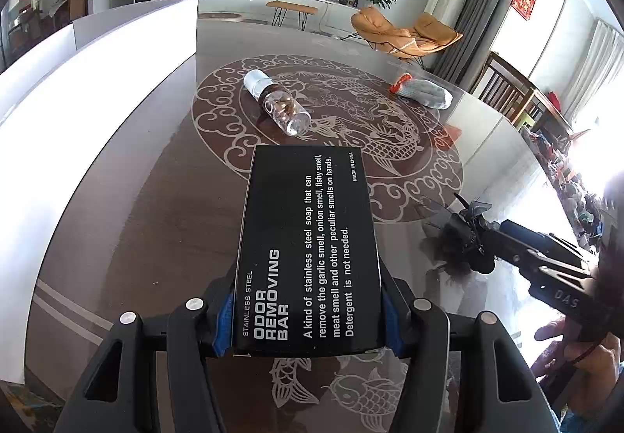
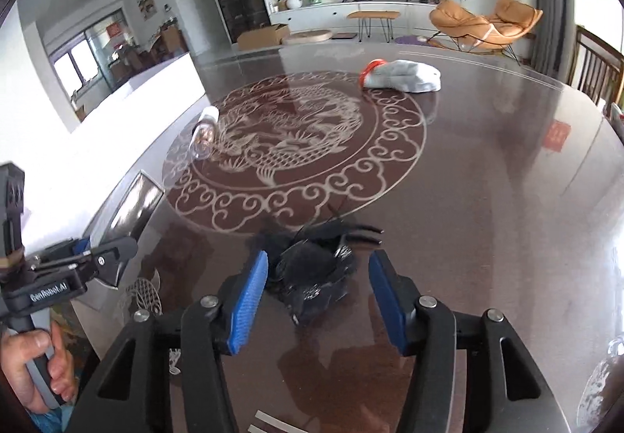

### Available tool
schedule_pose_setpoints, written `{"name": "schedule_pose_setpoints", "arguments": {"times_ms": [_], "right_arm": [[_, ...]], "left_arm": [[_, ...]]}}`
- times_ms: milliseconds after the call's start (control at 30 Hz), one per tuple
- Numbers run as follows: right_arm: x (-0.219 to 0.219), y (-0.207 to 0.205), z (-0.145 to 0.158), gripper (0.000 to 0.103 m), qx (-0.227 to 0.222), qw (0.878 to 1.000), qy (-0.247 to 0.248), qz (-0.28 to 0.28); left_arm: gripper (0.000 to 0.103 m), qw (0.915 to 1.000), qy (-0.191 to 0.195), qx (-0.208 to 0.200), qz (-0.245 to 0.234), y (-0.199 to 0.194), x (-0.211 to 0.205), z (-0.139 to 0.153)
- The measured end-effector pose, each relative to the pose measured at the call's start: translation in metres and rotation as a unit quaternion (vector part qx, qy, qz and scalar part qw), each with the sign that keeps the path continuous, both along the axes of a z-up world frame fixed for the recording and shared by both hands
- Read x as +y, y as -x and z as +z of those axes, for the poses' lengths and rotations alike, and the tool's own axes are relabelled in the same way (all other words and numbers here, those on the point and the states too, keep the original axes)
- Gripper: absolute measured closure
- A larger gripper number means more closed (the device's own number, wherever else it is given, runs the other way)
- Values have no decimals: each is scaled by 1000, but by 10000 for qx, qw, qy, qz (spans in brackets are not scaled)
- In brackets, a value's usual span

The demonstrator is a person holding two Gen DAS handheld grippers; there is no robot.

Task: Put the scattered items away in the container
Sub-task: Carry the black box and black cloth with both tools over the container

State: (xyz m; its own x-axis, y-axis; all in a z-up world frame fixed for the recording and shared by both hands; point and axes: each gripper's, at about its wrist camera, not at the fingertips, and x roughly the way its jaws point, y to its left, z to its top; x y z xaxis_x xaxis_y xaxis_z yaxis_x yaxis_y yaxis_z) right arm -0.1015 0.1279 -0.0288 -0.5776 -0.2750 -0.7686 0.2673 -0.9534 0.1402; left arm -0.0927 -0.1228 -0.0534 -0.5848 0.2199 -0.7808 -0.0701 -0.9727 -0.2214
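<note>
My left gripper (image 1: 308, 323) is shut on a black box (image 1: 308, 238) printed "ODOR REMOVING BAR", held above the table beside the white container (image 1: 97, 101). My right gripper (image 2: 318, 300) stands open over a black fuzzy clip-like item (image 2: 312, 273) lying on the table; the blue pads (image 2: 249, 296) sit on either side of it without pressing. A clear bottle with a white cap (image 1: 277, 101) lies on its side on the table's round pattern. A grey glove with an orange cuff (image 1: 423, 89) lies farther back.
The dark glossy table (image 2: 487, 218) bears a pale fish-and-cloud pattern. The white container's wall (image 2: 117, 128) runs along the left side. A person's hand (image 2: 27, 370) grips the left tool's handle. Wooden chairs (image 1: 507, 89) stand beyond the table's right edge.
</note>
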Motion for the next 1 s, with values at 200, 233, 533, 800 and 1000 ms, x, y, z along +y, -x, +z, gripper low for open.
{"name": "schedule_pose_setpoints", "arguments": {"times_ms": [200, 233, 533, 800, 1000], "right_arm": [[-14, 19, -11, 39, -213, 9998, 21, 31], [-14, 22, -12, 39, -313, 9995, 93, 6], [-23, 21, -23, 53, -173, 9997, -167, 14], [-5, 6, -9, 63, -2, 9999, 80, -88], [-6, 8, 4, 63, -41, 9997, 247, -11]], "left_arm": [[45, 10000, 57, 16, -65, -7, 4, 3], [45, 10000, 65, 9, -74, -7, 5, 3], [45, 9998, 25, -86, -152, -7, 7, -4], [45, 9997, 86, -38, -213, -8, 11, 1], [45, 9996, 22, 0, -285, -7, 11, 9]]}}
